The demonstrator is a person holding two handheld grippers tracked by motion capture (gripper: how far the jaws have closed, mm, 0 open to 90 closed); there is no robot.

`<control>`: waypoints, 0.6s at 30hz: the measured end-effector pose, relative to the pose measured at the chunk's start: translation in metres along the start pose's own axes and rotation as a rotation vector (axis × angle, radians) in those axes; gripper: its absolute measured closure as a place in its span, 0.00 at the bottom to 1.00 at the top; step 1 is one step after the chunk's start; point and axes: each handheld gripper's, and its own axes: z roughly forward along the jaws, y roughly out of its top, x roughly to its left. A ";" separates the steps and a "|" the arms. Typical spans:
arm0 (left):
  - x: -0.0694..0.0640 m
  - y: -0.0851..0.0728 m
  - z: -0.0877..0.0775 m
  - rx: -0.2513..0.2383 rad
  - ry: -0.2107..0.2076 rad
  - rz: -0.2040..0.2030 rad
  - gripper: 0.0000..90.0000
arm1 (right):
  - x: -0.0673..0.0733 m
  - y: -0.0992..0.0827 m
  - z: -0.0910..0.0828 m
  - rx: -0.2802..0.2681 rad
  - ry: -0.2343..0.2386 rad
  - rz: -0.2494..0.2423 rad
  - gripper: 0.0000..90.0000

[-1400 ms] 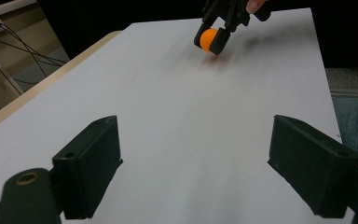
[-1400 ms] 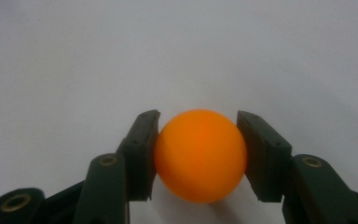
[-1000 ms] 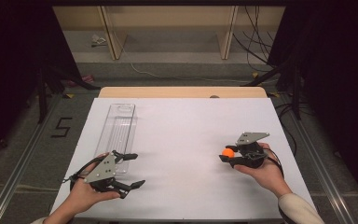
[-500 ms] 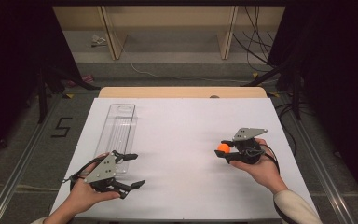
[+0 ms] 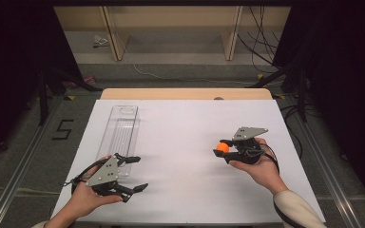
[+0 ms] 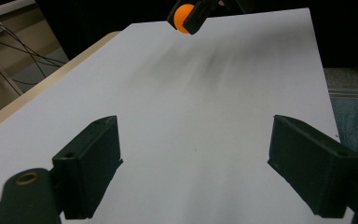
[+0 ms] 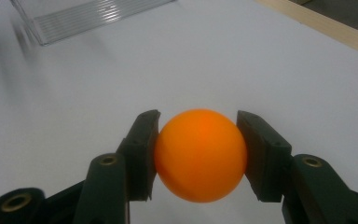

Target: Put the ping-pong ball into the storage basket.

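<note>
While your right gripper [image 5: 222, 152] pinches ball [image 5: 223, 147] at 3 o'clock, ready for tray [image 5: 119, 130] at 10 o'clock, left gripper [image 5: 135, 174] waits open, empty.

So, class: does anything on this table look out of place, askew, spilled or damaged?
Nothing stands out. The right gripper grips the orange ball cleanly, the clear tray lies flat on the white table, intact.

Right tongs [image 5: 220, 151], orange ball [image 5: 223, 147] carried slightly left, higher
</note>
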 end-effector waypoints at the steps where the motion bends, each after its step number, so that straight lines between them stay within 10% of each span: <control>1: 0.000 0.000 0.000 0.000 0.000 0.000 0.18 | 0.000 0.001 0.001 -0.001 0.001 -0.002 0.57; 18: 0.000 0.000 0.000 -0.001 0.000 0.001 0.18 | 0.005 0.012 0.012 -0.007 0.017 -0.020 0.57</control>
